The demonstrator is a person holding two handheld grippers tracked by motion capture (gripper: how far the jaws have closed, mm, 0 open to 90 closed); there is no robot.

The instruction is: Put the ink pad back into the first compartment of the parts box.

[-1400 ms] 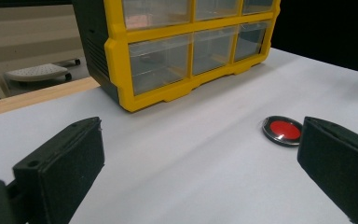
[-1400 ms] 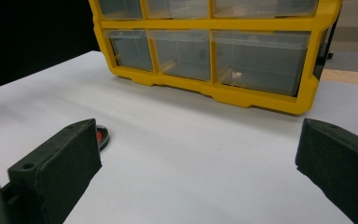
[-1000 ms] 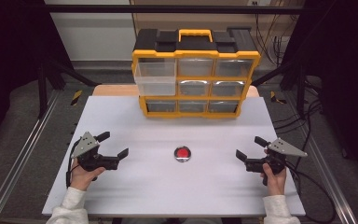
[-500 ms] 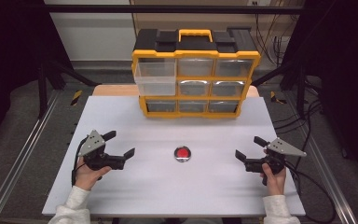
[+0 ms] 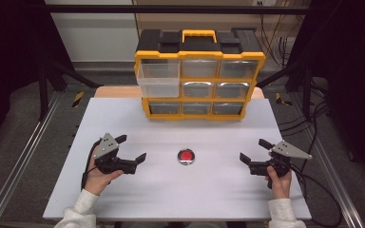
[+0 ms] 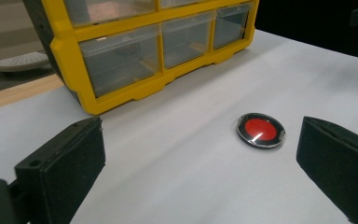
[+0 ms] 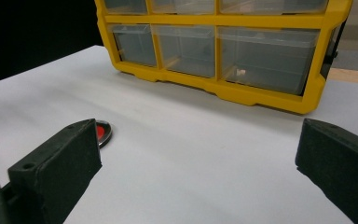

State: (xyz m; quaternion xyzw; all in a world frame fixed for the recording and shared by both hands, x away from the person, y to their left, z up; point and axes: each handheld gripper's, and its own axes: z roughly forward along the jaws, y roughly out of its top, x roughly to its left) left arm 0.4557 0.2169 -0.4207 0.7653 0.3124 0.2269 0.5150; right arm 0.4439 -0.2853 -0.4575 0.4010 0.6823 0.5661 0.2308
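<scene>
A small round red disc with a silver rim (image 5: 186, 156) lies flat on the white table (image 5: 180, 194) between both hands. My left gripper (image 5: 131, 148) is open a short way to the disc's left, its jaws pointing right toward it. The left gripper view has the red disc (image 6: 261, 130) ahead, nearer the right jaw. My right gripper (image 5: 255, 150) is open to the disc's right, jaws pointing left. In the right gripper view the red disc (image 7: 103, 132) peeks out behind the left jaw. Nothing is held.
A yellow and black organizer (image 5: 198, 75) with clear drawers stands at the table's far edge. Its upper left drawer (image 5: 159, 79) is pulled out toward me. Metal frame rails (image 5: 24, 152) run along the table's sides, and cables (image 5: 309, 185) trail at the right.
My left gripper has slid to the right, closer to the red disc. The right gripper has barely moved.
</scene>
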